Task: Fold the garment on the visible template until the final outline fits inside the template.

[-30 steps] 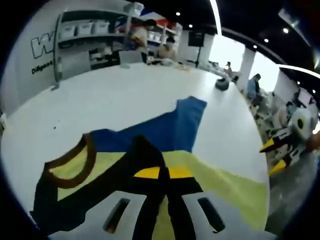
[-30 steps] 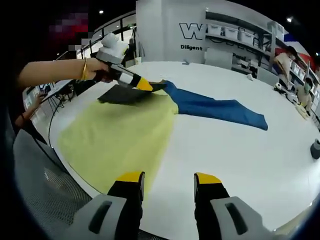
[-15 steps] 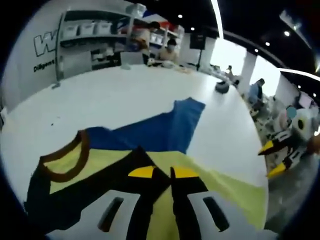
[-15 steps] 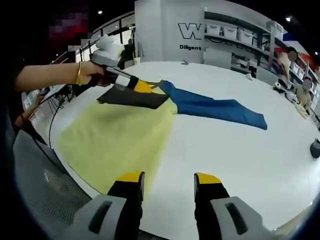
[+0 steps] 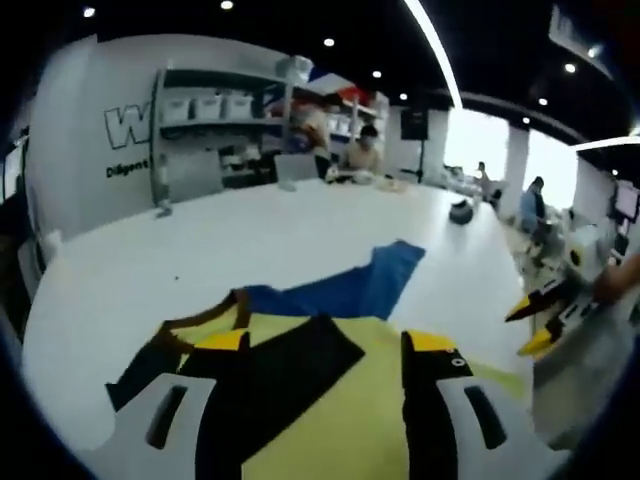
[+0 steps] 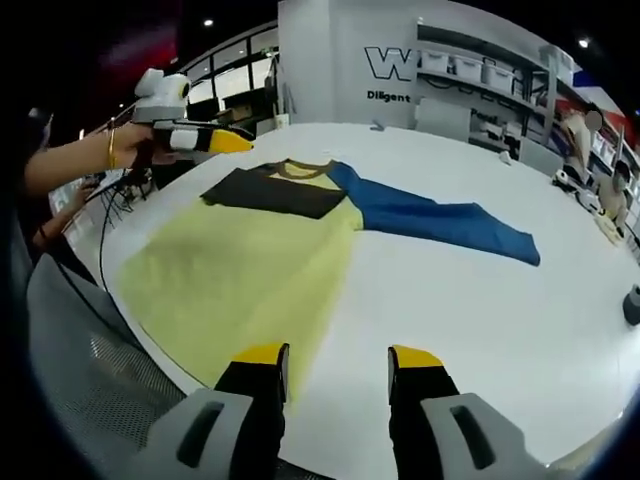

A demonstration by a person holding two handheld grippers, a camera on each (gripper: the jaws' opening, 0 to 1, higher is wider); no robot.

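- Two tools are ours: the right tool [image 6: 338,362] hangs spread over the near desk [image 6: 480,320] edge, gripping nothing.
- We see the garment [image 6: 250,270] flat on the desk, black sleeve folded in, blue sleeve stretched out.
- Beyond it, the left tool [image 6: 235,142] hovers, spread and empty.

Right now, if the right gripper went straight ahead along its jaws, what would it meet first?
Probably the bare white table; the right gripper is open, with the shirt's yellow edge just left of its line.
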